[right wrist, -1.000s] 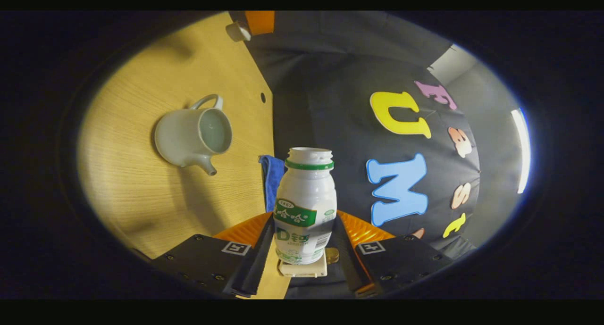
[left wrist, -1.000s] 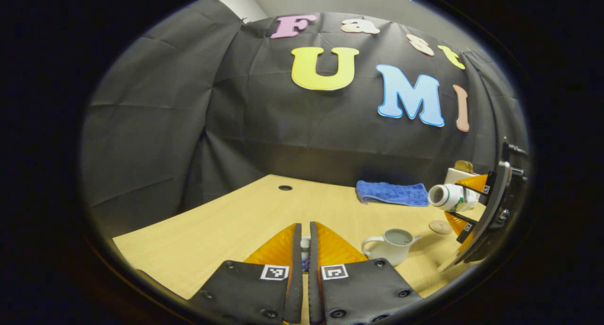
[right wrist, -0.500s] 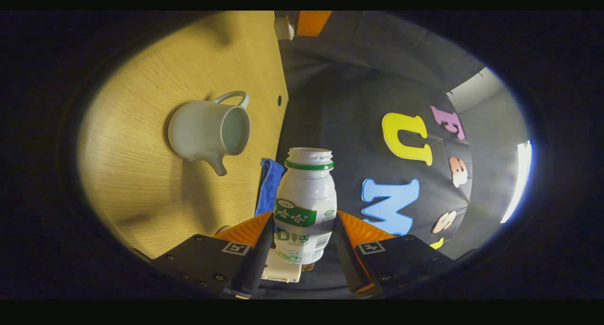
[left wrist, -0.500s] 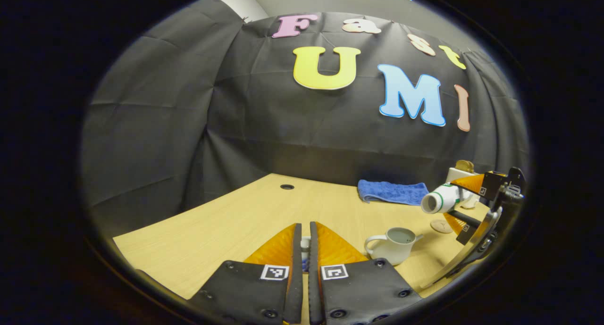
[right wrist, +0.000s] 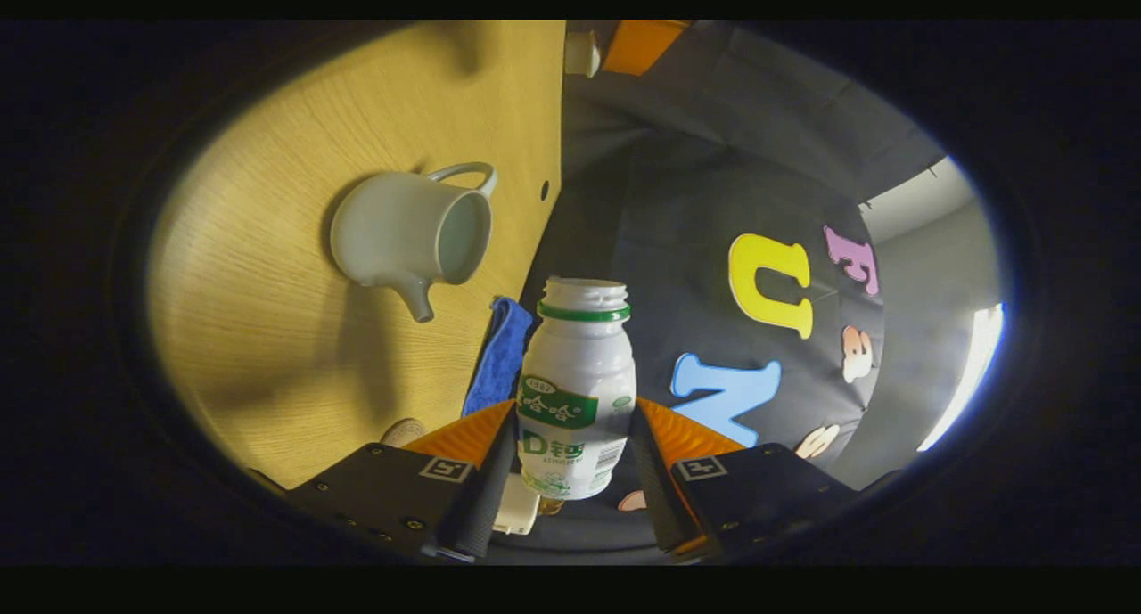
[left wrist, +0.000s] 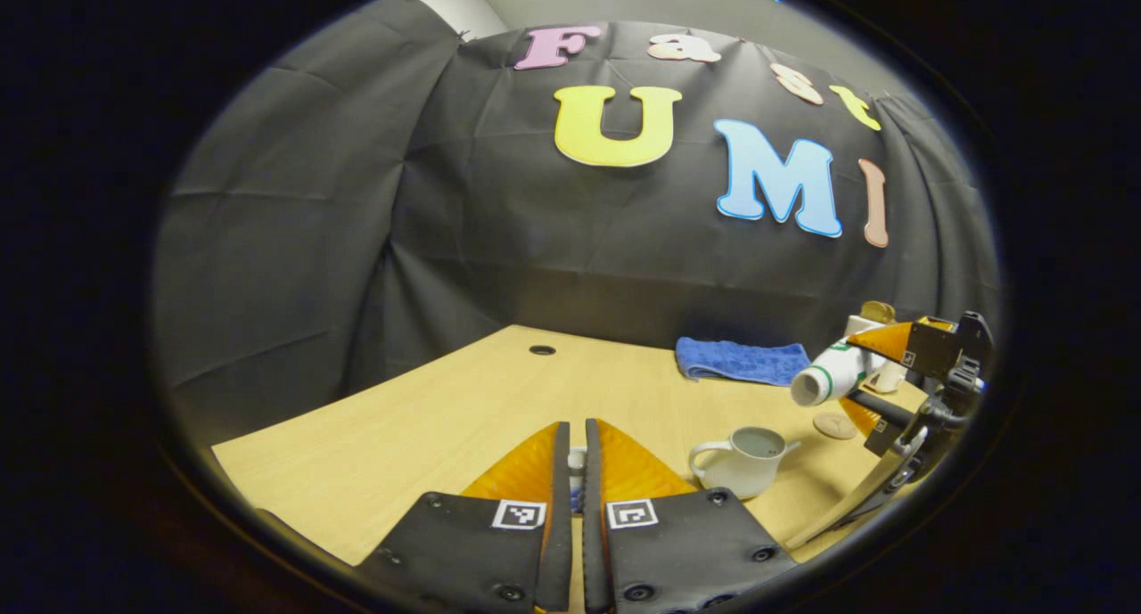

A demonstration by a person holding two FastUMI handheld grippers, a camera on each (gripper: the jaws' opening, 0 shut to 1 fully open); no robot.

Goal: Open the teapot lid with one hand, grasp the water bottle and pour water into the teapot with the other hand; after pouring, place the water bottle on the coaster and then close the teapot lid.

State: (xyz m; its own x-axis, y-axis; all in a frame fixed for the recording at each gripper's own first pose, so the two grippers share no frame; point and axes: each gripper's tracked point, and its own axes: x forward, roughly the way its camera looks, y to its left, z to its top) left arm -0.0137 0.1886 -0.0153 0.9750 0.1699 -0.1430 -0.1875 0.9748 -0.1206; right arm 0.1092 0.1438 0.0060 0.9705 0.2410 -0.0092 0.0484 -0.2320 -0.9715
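Water bottle (right wrist: 578, 391): white plastic, green neck ring and label, cap off; we see it tipped nearly flat, mouth aimed at the teapot, pinched by right gripper (right wrist: 570, 458) above table (left wrist: 428, 418), right side. Teapot (left wrist: 747, 461): pale ceramic, lid off, upright. Coaster (left wrist: 835, 425) just beyond. Left gripper (left wrist: 576, 471): fingers pressed on a small pale item, prob. the lid, at near centre.

teapot (right wrist: 406, 237): pale grey-white, plain | water bottle (right wrist: 576, 391): white, green neck ring, green label band | towel (left wrist: 742, 363): blue | coaster (left wrist: 834, 425): light tan | table (left wrist: 428, 418): yellowish wood grain
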